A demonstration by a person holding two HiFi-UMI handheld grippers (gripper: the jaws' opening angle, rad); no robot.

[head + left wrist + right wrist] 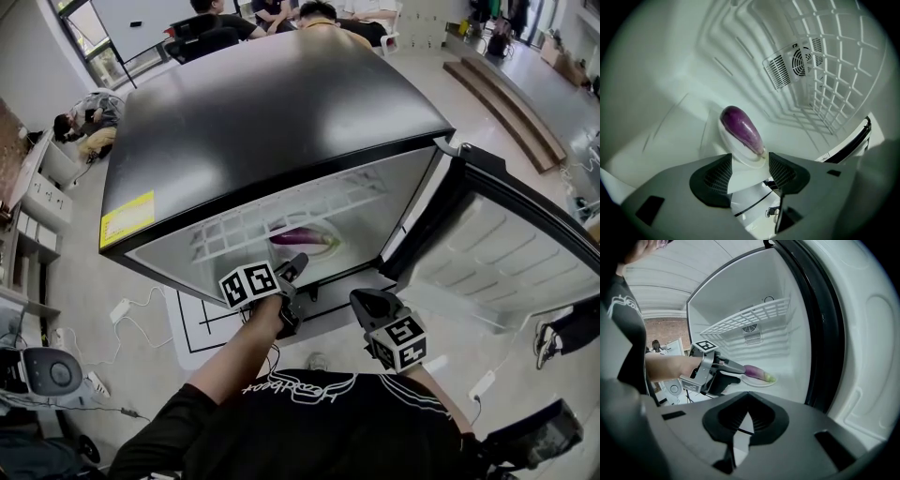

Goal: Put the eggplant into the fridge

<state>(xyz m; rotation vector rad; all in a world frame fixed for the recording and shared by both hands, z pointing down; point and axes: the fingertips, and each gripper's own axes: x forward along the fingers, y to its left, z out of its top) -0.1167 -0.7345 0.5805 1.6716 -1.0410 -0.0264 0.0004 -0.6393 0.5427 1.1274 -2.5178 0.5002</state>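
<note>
Your left gripper (750, 158) is standing open, the eggplant (740, 129) lying just ahead at 12 o'clock on a plate (725, 138) in the fridge (281, 122), its axis running 11 to 5. Your right gripper (748, 399) is sitting shut, farther back

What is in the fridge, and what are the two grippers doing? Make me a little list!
fridge: door open
eggplant: purple, lying on a white plate inside the fridge
wire shelf: white, above the eggplant
left gripper: open, reaching into the fridge, plate's near edge between its jaws
right gripper: shut, empty, in front of the open fridge
</note>
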